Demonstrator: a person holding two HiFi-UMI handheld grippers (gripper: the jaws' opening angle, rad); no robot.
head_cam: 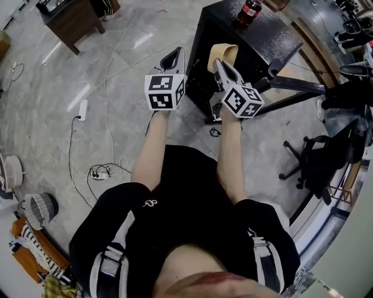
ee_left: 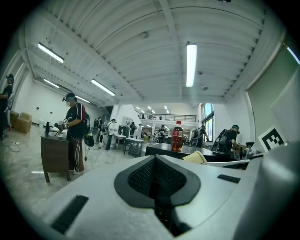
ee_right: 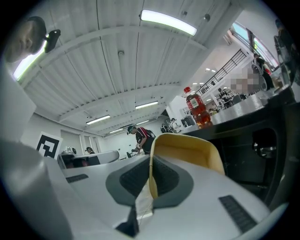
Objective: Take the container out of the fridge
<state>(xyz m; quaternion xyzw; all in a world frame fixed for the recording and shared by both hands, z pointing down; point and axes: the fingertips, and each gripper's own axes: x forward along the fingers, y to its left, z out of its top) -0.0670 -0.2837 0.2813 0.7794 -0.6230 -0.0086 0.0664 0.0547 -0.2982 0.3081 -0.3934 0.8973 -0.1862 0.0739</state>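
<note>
Head view shows the person facing a black fridge (head_cam: 274, 42) with a red-capped bottle (head_cam: 249, 10) standing on top. The right gripper (head_cam: 220, 63) is clamped on one wall of the pale yellow container (head_cam: 225, 52), which it holds up in the air in front of the fridge, clear of it. Just beside it, the left gripper (head_cam: 173, 57) has its jaws pressed together with nothing between them.
</note>
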